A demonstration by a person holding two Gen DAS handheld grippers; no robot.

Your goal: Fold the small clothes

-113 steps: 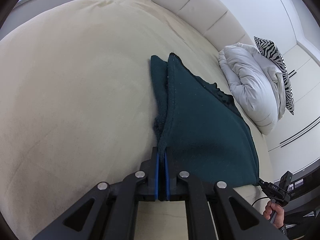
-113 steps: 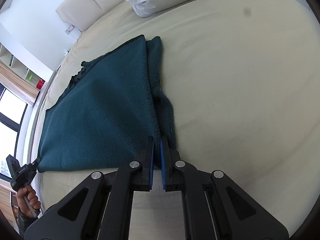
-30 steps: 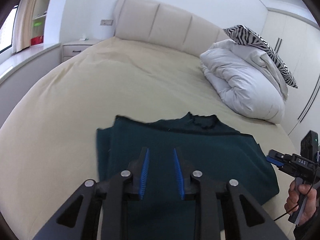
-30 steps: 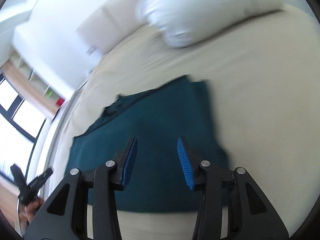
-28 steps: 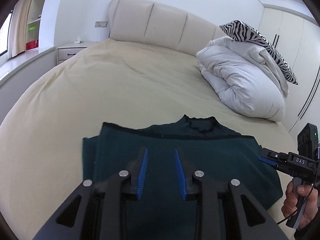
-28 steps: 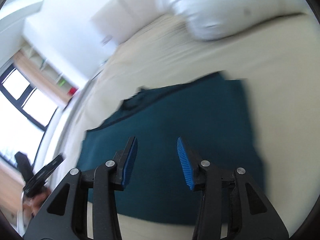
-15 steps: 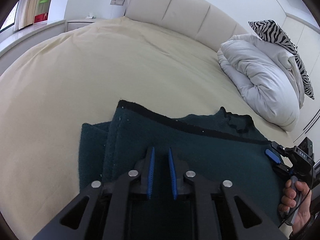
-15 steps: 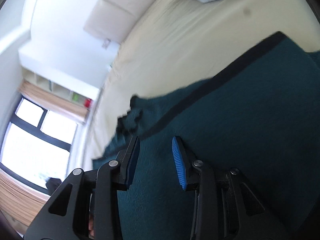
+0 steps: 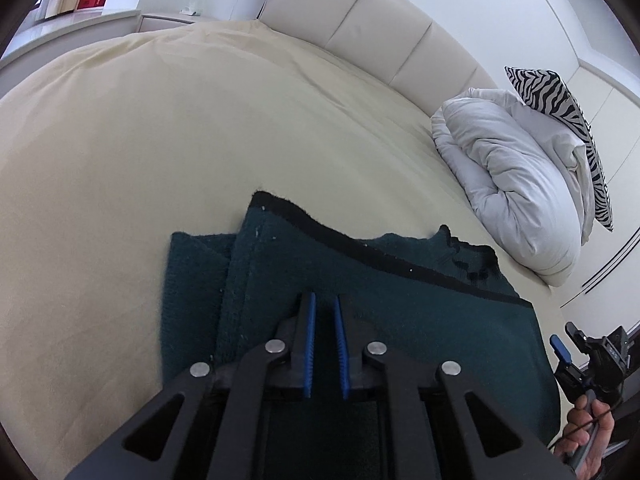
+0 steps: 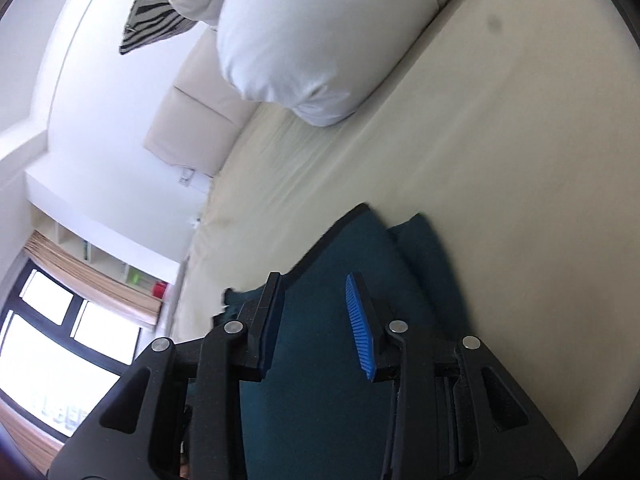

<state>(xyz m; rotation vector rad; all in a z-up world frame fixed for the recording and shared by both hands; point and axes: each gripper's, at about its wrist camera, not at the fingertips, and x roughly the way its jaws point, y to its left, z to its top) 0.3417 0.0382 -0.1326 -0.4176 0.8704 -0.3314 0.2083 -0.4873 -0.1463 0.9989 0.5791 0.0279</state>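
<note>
A dark teal knitted garment (image 9: 400, 304) lies flat on the cream bed, one side folded over, with a black trim along its far edge. My left gripper (image 9: 324, 308) hovers low over its near part, jaws narrowly apart with nothing between them. My right gripper (image 10: 314, 292) is open wide above the garment (image 10: 328, 340) near its folded edge, empty; it also shows at the right edge of the left wrist view (image 9: 580, 344). The right wrist view is tilted and blurred.
A white duvet roll (image 9: 516, 184) with a zebra pillow (image 9: 560, 92) lies at the bed's right side by the padded headboard (image 9: 360, 12). Bare cream sheet (image 9: 140, 140) spreads left and beyond the garment. A window (image 10: 48, 340) and shelves stand to the side.
Both grippers have let go of the garment and opened, leaving it folded on the bed. My left jaws have narrowed and dropped closer to the cloth. My right gripper has swung and rolled.
</note>
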